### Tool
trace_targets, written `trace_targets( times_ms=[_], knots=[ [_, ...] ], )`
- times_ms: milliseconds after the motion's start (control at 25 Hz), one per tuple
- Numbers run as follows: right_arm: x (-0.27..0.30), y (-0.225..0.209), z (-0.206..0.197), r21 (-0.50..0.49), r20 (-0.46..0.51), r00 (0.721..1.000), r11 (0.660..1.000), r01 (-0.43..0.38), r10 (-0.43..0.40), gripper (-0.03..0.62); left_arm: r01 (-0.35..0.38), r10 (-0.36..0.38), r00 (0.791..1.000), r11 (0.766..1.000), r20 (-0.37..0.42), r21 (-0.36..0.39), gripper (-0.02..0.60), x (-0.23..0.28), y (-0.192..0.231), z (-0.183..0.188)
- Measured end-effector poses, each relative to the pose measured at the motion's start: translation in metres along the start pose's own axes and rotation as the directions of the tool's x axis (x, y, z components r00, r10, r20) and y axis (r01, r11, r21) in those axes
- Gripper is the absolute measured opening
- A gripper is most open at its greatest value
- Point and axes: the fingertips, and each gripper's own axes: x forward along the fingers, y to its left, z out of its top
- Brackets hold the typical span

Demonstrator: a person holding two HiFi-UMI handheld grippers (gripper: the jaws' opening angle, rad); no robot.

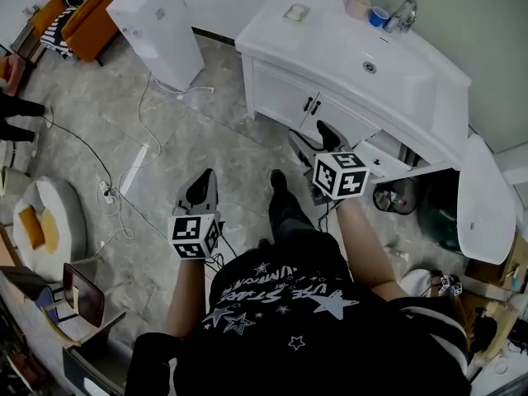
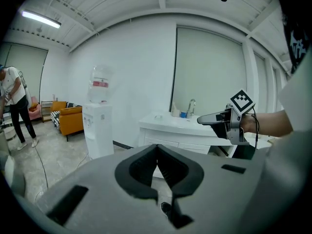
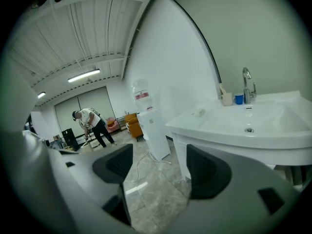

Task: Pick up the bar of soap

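The pale bar of soap (image 1: 294, 11) lies on the left end of the white vanity counter (image 1: 330, 40); it also shows small in the right gripper view (image 3: 198, 112) and in the left gripper view (image 2: 158, 116). My right gripper (image 1: 313, 139) is held in front of the cabinet doors, well short of the soap, jaws open and empty (image 3: 160, 167). My left gripper (image 1: 200, 190) hangs lower over the floor, left of my legs, its jaws shut on nothing (image 2: 156, 147). From the left gripper view the right gripper (image 2: 219, 118) appears beside the vanity.
A faucet (image 1: 402, 13), a blue cup (image 1: 378, 15) and the basin drain (image 1: 369, 66) are at the counter's right. A water dispenser (image 1: 157, 23) stands left of the vanity, an orange sofa (image 1: 82, 19) beyond. Cables and a power strip (image 1: 107, 192) lie on the floor. A person (image 3: 90, 123) bends over far back.
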Motion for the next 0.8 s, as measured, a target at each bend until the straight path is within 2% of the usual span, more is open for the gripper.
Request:
trace_targets(
  times_ms=[320,440,800],
  knots=[
    [0.07,-0.061,0.043,0.048,-0.006,1.0,0.999,-0.013,0.014,0.348,-0.013,0.014,0.999,1.0,-0.035,0.015,0.008,0.085,0.011,0.033],
    [0.096,-0.087,0.059,0.066,-0.023,0.999,0.997,-0.026,0.028,0.368,-0.01,0.011,0.999,1.0,-0.05,0.02,0.008,0.121,0.008,0.048],
    [0.158,-0.146,0.106,0.086,-0.025,0.998,0.995,-0.049,0.051,0.387,0.003,0.0,0.999,0.997,-0.043,0.071,0.008,0.213,0.009,0.099]
  ],
)
